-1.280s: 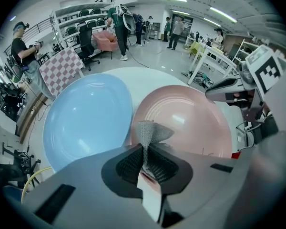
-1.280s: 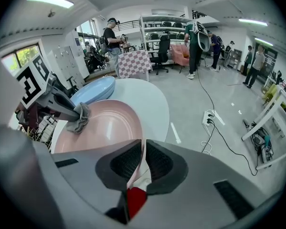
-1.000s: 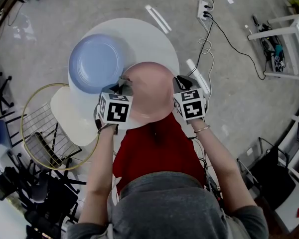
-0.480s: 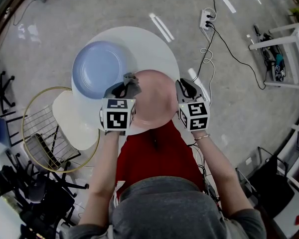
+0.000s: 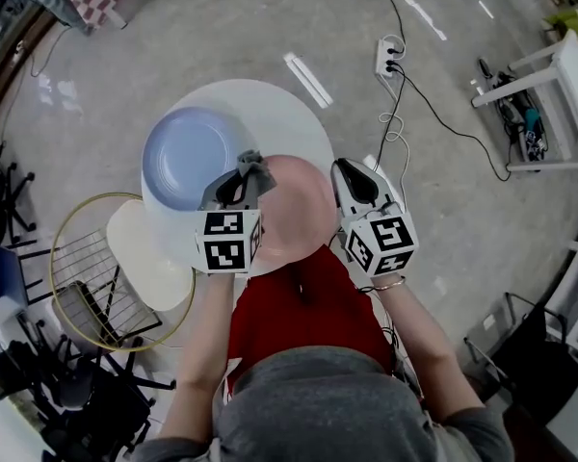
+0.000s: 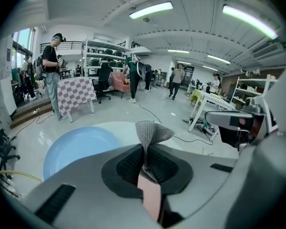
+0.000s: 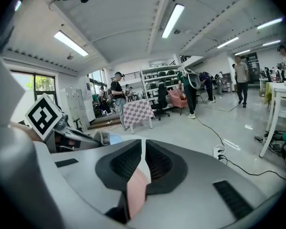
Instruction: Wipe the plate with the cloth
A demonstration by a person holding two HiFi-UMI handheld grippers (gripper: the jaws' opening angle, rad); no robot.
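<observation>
The right gripper [image 5: 350, 181] pinches the pink plate [image 5: 294, 210] by its right rim; the left gripper [image 5: 236, 186] clamps the grey cloth [image 5: 255, 169] onto its left rim, beside the blue plate [image 5: 186, 155].

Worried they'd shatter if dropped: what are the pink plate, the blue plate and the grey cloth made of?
The pink plate: likely plastic or melamine, smooth and matte with a thin edge; glazed ceramic can't be ruled out. The blue plate: same even, softly shiny look, so probably the same. The cloth: grey woven or knitted fabric; its mesh texture shows and it creases softly.
</observation>
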